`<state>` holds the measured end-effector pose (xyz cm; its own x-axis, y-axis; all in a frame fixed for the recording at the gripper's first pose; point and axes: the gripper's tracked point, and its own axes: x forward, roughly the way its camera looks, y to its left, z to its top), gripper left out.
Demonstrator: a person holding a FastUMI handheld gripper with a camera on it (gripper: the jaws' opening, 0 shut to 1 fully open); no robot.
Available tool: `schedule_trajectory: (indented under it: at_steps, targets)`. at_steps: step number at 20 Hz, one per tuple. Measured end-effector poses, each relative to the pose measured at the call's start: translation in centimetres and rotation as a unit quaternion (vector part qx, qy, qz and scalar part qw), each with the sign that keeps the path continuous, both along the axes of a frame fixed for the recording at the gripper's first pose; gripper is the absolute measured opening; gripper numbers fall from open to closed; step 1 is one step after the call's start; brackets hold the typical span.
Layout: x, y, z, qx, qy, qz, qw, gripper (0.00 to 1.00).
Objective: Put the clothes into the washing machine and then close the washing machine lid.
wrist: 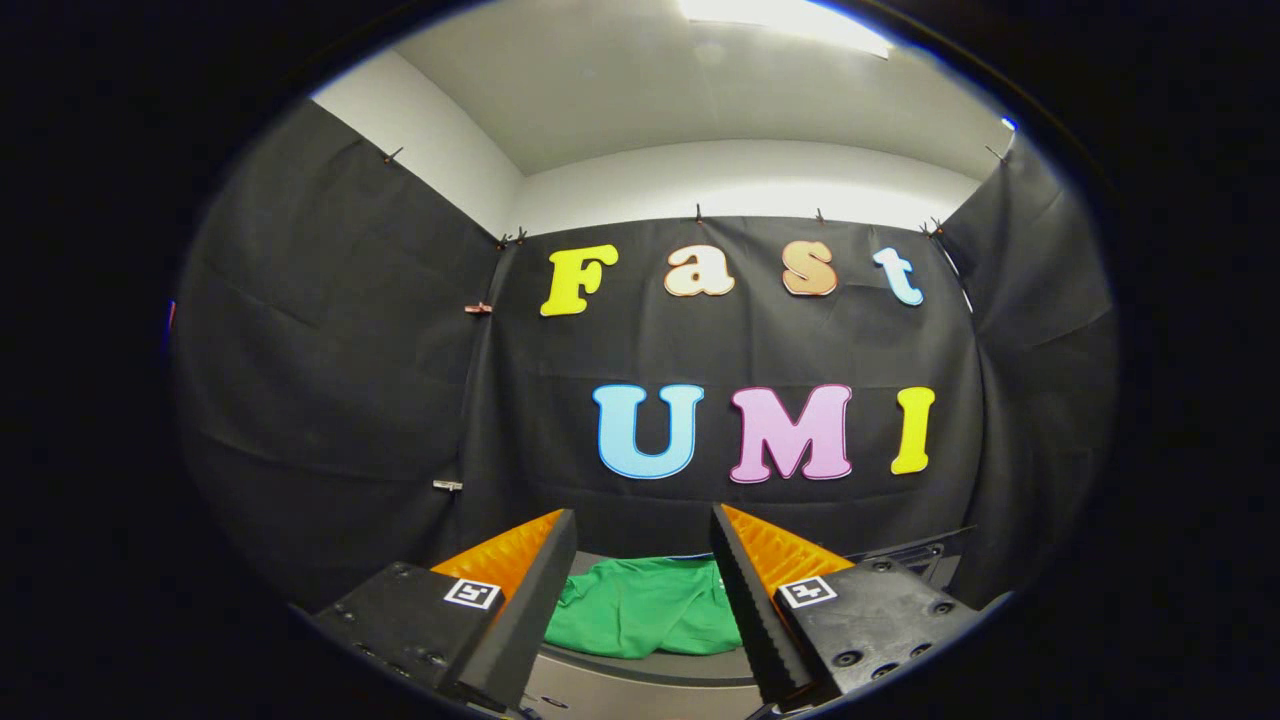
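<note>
Item: gripper (640, 560). Your fingers stand spread wide, nothing between their pads, nothing pinched. They point level toward the booth wall, not down at the work.

Item: green garment (645, 605). It lies between and just ahead of your fingers, below their tips, crumpled on a grey surface (640, 690). Soft cloth, one solid green, folds and a raised ridge toward your left finger; it looks like a light knit shirt, though its full outline is hidden behind both fingers. It touches neither finger.

Item: dark frame or rim (915, 555), beyond your right finger. It may belong to the washing machine, but you cannot tell that from here; neither its opening nor its lid can be made out.

Hazards, as judged from this pose:
- You are aimed high. If you close now, the fingers would probably meet in air above the cloth. Cause: the tips sit over the garment, not in it.
- A shallow pinch on a single fold may slip or lift only part of the shirt, leaving a sleeve trailing. Cause: loose, bunched fabric.
- A trailing edge could hang over the machine's rim and foul the lid when you shut it.
- Driving down too hard may jam the tips against the grey surface beneath the cloth.
</note>
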<state>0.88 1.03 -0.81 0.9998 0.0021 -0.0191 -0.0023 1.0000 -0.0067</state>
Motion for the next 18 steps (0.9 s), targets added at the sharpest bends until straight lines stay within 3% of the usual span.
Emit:
schedule_trajectory:
  at_steps: [18]
  targets:
    - [0.0, -0.5, -1.2, -0.015, 0.025, 0.014, 0.999, 0.85]
